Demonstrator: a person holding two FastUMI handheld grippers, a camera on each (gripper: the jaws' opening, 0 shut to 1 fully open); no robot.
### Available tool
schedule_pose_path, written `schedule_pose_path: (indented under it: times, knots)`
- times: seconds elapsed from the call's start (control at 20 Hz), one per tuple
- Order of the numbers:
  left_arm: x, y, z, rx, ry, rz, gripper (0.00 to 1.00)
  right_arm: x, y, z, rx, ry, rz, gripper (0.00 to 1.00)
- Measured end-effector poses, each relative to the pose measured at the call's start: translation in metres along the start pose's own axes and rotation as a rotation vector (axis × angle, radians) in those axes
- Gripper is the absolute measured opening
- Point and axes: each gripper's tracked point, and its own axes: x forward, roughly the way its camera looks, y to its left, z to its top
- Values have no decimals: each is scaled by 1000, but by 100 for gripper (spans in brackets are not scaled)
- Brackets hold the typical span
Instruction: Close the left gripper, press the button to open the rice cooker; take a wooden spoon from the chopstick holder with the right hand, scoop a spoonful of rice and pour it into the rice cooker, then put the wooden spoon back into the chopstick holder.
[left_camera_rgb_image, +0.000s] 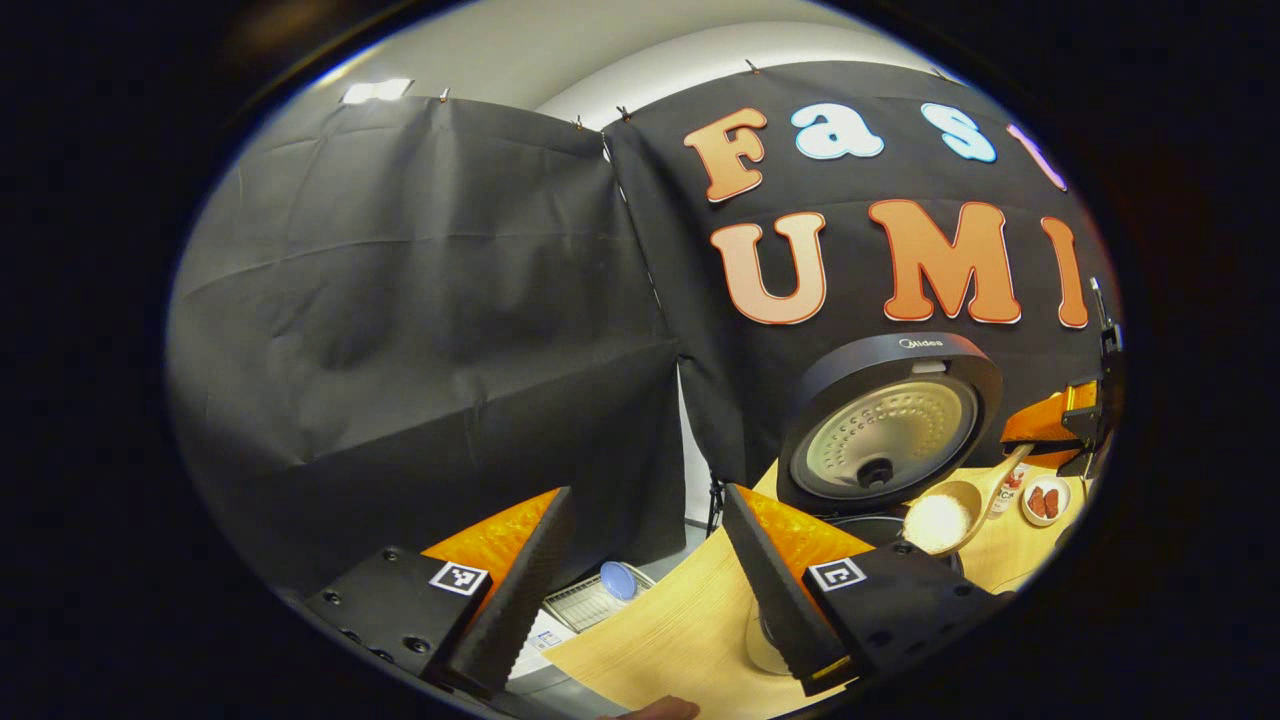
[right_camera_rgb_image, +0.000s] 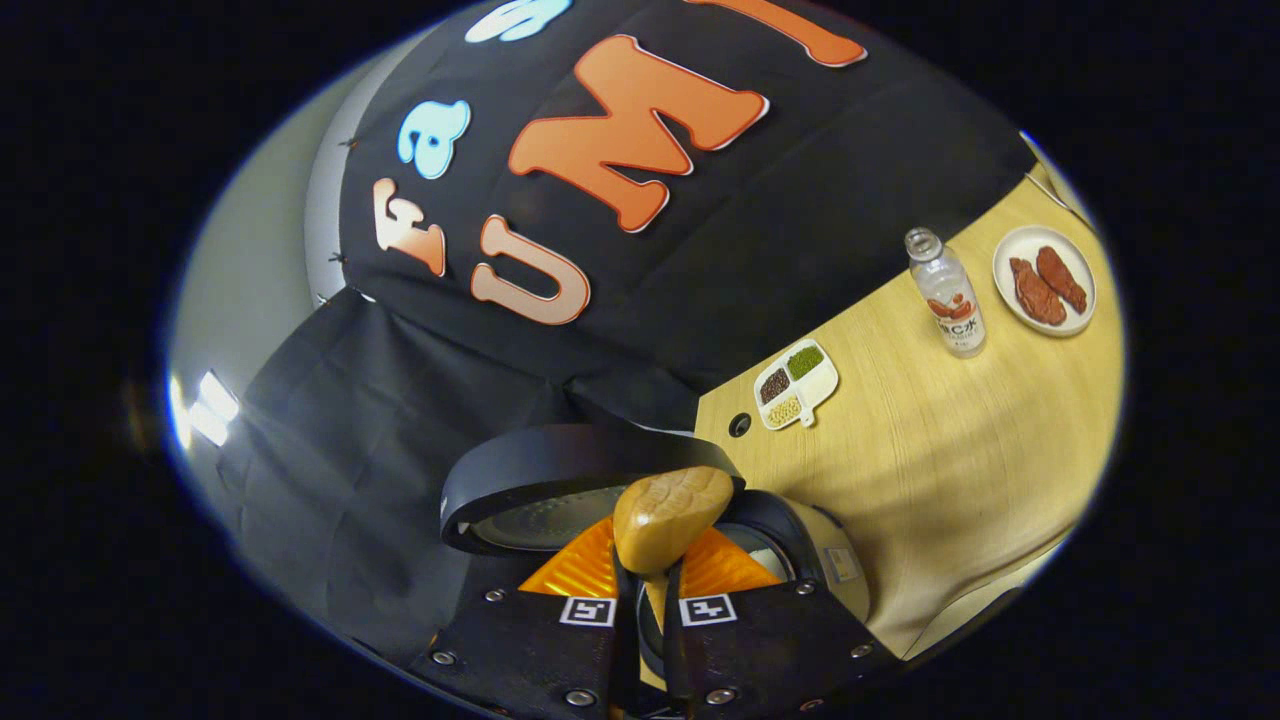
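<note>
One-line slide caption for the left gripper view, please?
Open left gripper watches a rice-filled wooden spoon poised over the open rice cooker.

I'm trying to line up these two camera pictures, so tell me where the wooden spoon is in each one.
Left gripper view: the wooden spoon, its bowl heaped with rice, is at lower right, above the open cooker pot, just below the raised lid.
Right gripper view: it is at bottom centre, bowl seen from the back, handle clamped between the right gripper fingers.
Shared landmark: the rice cooker's raised lid.
</note>
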Motion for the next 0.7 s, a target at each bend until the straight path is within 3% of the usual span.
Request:
schedule_pose_path:
  times: [0.35,0.45,0.5,0.7]
  knots:
    - [0,1,-6,-4,21,0,100,5,16,-7,-295,-42,-9,9]
    - [-1,1,-7,-2,24,0,95,6,24,-9,-347,-51,-2,9]
    - [-1,1,-7,-3,24,0,100,5,25,-11,-368,-51,2,9]
    - [-2,2,-6,6,22,-1,100,4,33,-10,-466,-72,16,9]
